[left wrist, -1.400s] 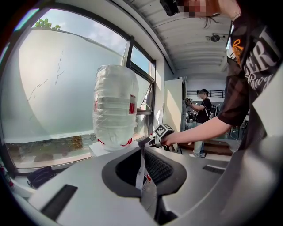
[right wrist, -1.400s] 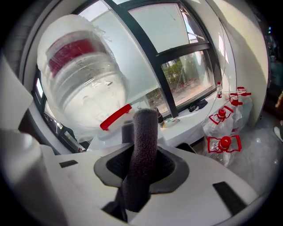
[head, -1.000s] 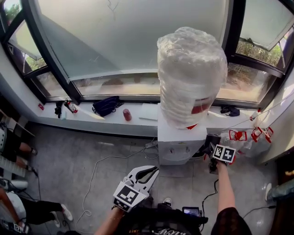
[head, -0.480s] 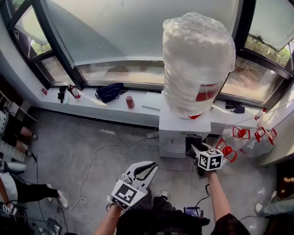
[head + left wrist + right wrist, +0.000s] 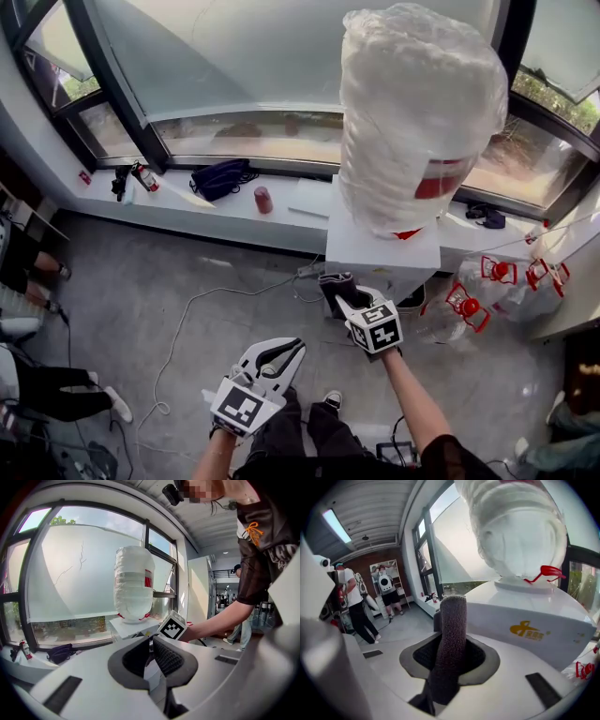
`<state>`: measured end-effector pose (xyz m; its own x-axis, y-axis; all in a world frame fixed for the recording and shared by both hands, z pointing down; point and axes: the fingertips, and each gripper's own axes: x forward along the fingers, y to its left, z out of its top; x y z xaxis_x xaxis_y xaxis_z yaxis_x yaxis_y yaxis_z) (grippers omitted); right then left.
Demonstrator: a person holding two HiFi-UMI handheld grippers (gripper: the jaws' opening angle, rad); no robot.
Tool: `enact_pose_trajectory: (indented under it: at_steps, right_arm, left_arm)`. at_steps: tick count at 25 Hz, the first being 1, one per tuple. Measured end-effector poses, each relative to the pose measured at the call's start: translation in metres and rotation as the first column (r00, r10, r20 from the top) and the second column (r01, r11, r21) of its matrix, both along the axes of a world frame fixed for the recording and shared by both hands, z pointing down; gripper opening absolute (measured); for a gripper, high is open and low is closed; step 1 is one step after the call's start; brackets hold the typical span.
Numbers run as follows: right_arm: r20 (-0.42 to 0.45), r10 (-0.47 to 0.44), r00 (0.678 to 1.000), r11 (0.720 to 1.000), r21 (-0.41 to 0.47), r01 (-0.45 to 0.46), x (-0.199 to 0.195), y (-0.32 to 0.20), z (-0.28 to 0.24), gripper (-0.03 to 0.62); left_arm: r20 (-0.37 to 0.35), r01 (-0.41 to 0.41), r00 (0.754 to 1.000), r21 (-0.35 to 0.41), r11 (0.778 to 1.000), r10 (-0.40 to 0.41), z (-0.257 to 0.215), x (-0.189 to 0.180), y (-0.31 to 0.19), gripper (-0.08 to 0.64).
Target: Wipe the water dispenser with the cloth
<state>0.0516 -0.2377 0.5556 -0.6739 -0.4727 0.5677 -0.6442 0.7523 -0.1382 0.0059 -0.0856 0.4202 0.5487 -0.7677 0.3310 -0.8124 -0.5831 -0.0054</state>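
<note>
The white water dispenser (image 5: 380,255) stands against the window sill with a plastic-wrapped bottle (image 5: 420,112) upside down on top. My right gripper (image 5: 339,289) is shut on a dark grey cloth (image 5: 334,282). It holds the cloth by the dispenser's front left corner, just below the top. In the right gripper view the cloth (image 5: 452,630) sticks up between the jaws, close to the dispenser's side (image 5: 534,616). My left gripper (image 5: 279,352) hangs low over the floor, away from the dispenser, its jaws together on nothing. The left gripper view shows the dispenser (image 5: 133,627) beyond the pads.
On the sill lie a dark bag (image 5: 220,176) and a red cup (image 5: 263,200). A cable (image 5: 187,319) trails over the grey floor. Red-capped jugs (image 5: 467,305) stand to the dispenser's right. People's legs (image 5: 28,272) show at the left edge.
My right gripper has carried the cloth leftwards, from the dispenser's right side to its front left corner. The left gripper has stayed low and shut.
</note>
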Motion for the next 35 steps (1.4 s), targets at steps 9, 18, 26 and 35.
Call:
enact_pose_trajectory:
  at_steps: [9,18,26,35]
  right_arm:
    - [-0.078,0.090,0.993,0.993,0.078,-0.084,0.029,-0.039,0.029,0.114]
    - [-0.180,0.252,0.951,0.966,0.105,-0.236,0.144,-0.057,0.050,0.114]
    - [-0.185,0.413,0.892,0.911,0.099,-0.401,0.235,-0.070,0.047,0.115]
    - [-0.145,0.453,0.879,0.891,0.077,-0.447,0.273,-0.045,0.063,0.115]
  left_arm:
    - [-0.001,-0.014,1.000,0.018,1.000,0.014,0.037,0.013,-0.018,0.025]
    - [-0.020,-0.056,0.998,-0.004,0.998,0.056,0.064,0.036,-0.014,0.025]
    - [-0.030,-0.074,0.997,-0.051,0.996,0.073,0.076,0.044,0.004,0.025]
    - [-0.043,-0.054,0.998,-0.040,0.998,0.052,0.082,0.030,-0.010,0.025]
